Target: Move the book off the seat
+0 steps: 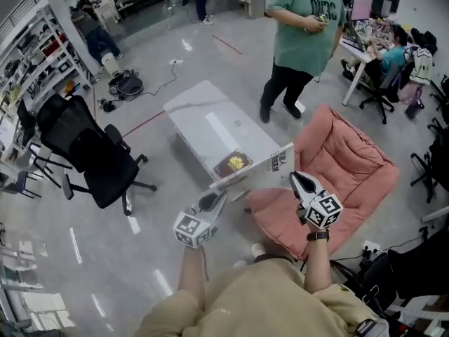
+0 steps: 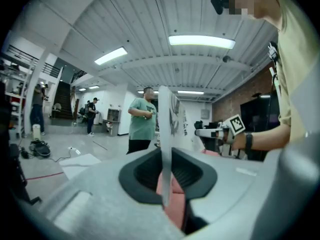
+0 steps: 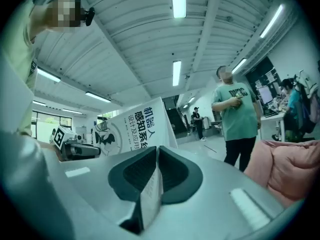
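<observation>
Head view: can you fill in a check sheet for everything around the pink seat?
Surface: pink seat, nothing seen on the part that shows.
Job's things: white book, held up in the air between the two grippers.
Clutter: dark flat item on the white table.
Grippers: left gripper and right gripper, jaws of each shut on the white book.
Cables: cable loose on the floor.
Surroundings: black office chair, person in a green shirt standing, shelves.
</observation>
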### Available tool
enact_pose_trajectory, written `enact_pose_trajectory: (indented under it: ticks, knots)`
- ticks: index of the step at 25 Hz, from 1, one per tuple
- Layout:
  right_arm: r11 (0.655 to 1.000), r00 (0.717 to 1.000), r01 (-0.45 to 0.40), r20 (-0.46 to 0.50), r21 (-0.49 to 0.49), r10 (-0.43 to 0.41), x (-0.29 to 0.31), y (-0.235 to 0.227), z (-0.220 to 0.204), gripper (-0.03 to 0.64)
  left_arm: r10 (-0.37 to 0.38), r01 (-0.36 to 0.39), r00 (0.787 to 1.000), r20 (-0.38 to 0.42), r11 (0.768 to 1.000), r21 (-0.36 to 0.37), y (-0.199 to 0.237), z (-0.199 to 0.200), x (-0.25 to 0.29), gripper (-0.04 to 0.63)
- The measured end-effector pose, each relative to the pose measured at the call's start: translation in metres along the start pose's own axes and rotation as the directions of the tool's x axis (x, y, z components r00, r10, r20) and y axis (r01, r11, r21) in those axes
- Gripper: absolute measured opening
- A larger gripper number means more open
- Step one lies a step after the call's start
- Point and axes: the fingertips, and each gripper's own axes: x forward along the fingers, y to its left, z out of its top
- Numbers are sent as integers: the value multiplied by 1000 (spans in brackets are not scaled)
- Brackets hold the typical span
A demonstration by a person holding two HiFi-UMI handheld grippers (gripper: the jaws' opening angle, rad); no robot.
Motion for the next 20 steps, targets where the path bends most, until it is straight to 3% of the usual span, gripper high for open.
enact_pose_trajectory:
  ticks: [3, 7, 13, 20]
  knots:
    - [992, 992, -126, -2, 2, 126, 43, 14, 8, 21, 118, -118, 993, 13, 992, -37, 21, 7, -21, 46]
    - [971, 971, -238, -7, 0, 238, 64, 29, 20, 20, 208, -206, 978, 31, 977, -58, 21, 17, -43, 45]
    - [904, 904, -427, -26, 36, 428, 119, 64, 15, 21, 393, -391, 919, 24, 918, -67, 31, 25, -89, 46]
    - [847, 845, -529, -58, 51, 531, 191, 118, 4, 21, 493, -490, 869, 41, 869, -75, 75, 26, -141, 45]
